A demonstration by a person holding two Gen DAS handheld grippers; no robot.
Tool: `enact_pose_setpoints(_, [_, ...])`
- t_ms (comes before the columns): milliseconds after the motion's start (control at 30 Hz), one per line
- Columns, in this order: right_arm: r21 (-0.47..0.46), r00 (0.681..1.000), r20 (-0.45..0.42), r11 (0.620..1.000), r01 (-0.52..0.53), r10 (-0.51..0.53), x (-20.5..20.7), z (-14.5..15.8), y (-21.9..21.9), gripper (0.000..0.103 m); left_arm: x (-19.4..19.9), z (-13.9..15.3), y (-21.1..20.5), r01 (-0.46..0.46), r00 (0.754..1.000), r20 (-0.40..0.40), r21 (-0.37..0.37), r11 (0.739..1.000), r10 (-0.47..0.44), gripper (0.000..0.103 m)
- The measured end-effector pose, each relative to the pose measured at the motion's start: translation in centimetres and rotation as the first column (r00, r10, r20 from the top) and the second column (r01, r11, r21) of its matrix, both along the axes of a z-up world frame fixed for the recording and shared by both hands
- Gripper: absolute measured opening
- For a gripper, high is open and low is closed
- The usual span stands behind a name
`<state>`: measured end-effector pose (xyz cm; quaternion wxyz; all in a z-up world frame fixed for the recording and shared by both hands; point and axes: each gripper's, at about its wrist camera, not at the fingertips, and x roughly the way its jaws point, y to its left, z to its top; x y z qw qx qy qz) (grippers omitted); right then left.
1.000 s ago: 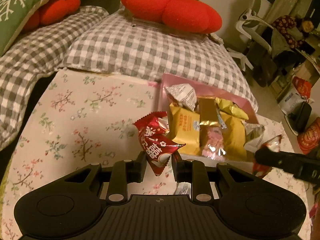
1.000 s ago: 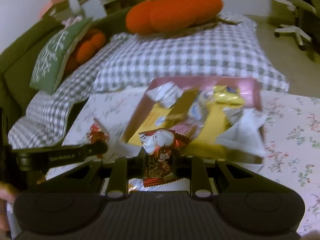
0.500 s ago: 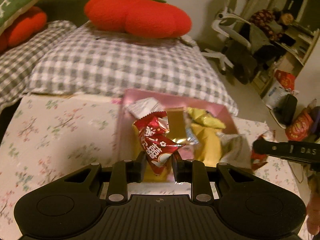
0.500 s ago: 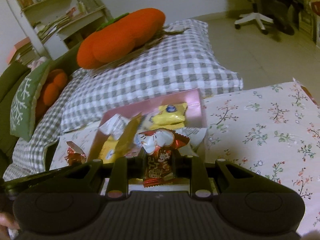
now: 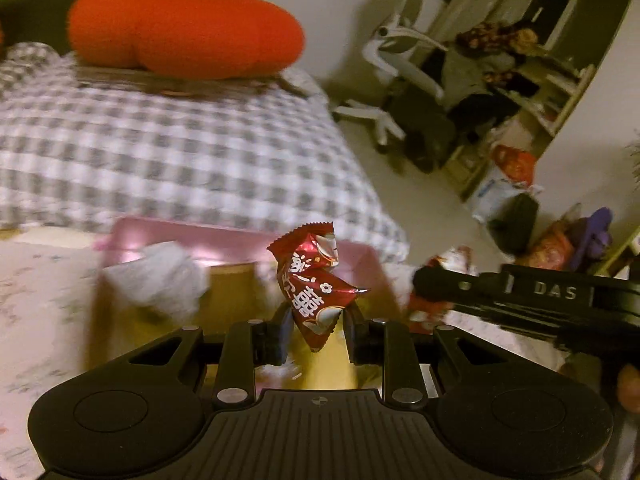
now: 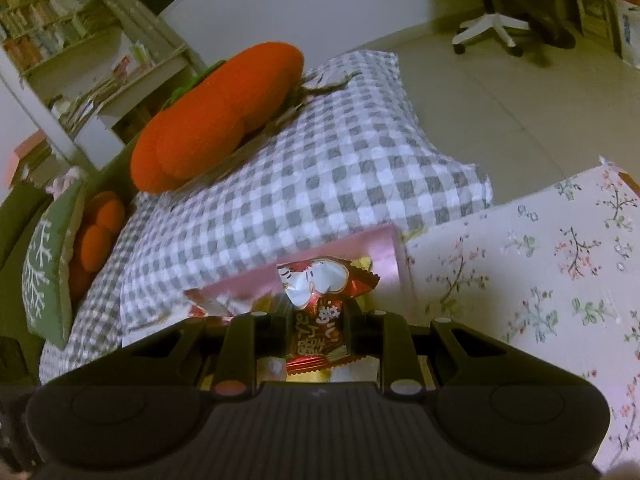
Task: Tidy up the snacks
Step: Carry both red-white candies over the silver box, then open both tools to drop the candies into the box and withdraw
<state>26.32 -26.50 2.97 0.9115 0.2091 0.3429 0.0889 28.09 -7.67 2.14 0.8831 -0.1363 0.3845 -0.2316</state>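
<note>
Snacks are in both grippers right now. The left gripper (image 5: 316, 330) has its jaws pinching a red snack packet (image 5: 314, 280) by its bottom end only, so most of the packet sticks up and leans. The right gripper (image 6: 318, 334) has its jaws pinching a second red packet (image 6: 320, 312) around its middle, which looks like a safer hold.

Both packets hang over the pink box (image 5: 236, 240), which sits on the flowery worktop (image 6: 540, 280) and already has yellow packets and a white wrapper (image 5: 160, 280) piled inside (it looks pretty full).

What could go wrong? The left packet is slippery and held by a small bit, so it could slide out early and miss the box. The two grippers are close together, so they might bump. A packet dropped on the heap could roll over the edge.
</note>
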Motion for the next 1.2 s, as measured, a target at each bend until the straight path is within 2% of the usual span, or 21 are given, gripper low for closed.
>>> enact_pose_setpoints(33, [0.003,1.000,0.013,1.000,0.004,-0.004,0.3,0.0,-0.1,0.022,0.3,-0.2,-0.4,0.015,1.000,0.006,-0.013,1.000,-0.014,0.024])
enact_pose_setpoints(100, [0.004,1.000,0.028,1.000,0.008,-0.008,0.7,-0.2,-0.2,0.022,0.7,-0.5,-1.1,0.022,0.999,0.031,0.017,1.000,-0.023,0.024])
enact_pose_setpoints(267, [-0.092,0.999,0.049,0.996,0.009,-0.005,2.1,-0.8,1.0,0.022,1.8,-1.7,-1.4,0.038,0.998,0.053,0.045,0.998,-0.040,0.024])
enact_pose_setpoints(400, [-0.088,0.999,0.040,0.996,0.009,-0.006,3.2,-2.0,1.6,0.022,2.3,-2.9,-1.4,0.047,0.999,0.022,0.068,0.997,-0.049,0.024])
enact_pose_setpoints(567, [-0.107,0.999,0.022,0.994,0.025,-0.023,4.2,-3.8,2.3,0.023,2.5,-3.4,-1.3,0.031,0.999,0.037,0.084,0.996,-0.034,0.027])
enact_pose_setpoints(700, [-0.108,0.995,0.060,0.991,0.084,-0.078,3.7,-3.6,2.0,0.027,2.2,-2.9,-0.7,0.008,0.997,0.079,0.088,0.996,-0.015,0.033])
enact_pose_setpoints(767, [-0.116,0.993,0.088,0.989,0.090,-0.080,3.3,-3.0,2.0,0.034,2.3,-2.6,-0.3,0.001,0.997,0.076,0.074,0.997,-0.006,0.033])
enact_pose_setpoints(1000, [-0.080,0.990,0.093,0.991,0.112,-0.104,2.1,-0.8,1.3,0.034,1.9,-1.0,0.9,-0.028,0.998,0.066,0.052,0.998,0.025,0.033])
enact_pose_setpoints(1067, [-0.077,0.993,0.067,0.992,0.105,-0.099,1.8,-0.4,1.3,0.034,1.7,-0.2,1.3,-0.039,0.998,0.055,0.035,0.999,0.037,0.033])
enact_pose_setpoints(1200, [-0.120,0.992,-0.015,0.985,0.122,-0.124,1.5,-0.4,1.7,0.034,1.1,1.1,2.0,-0.075,0.996,0.045,0.048,0.996,0.073,0.041])
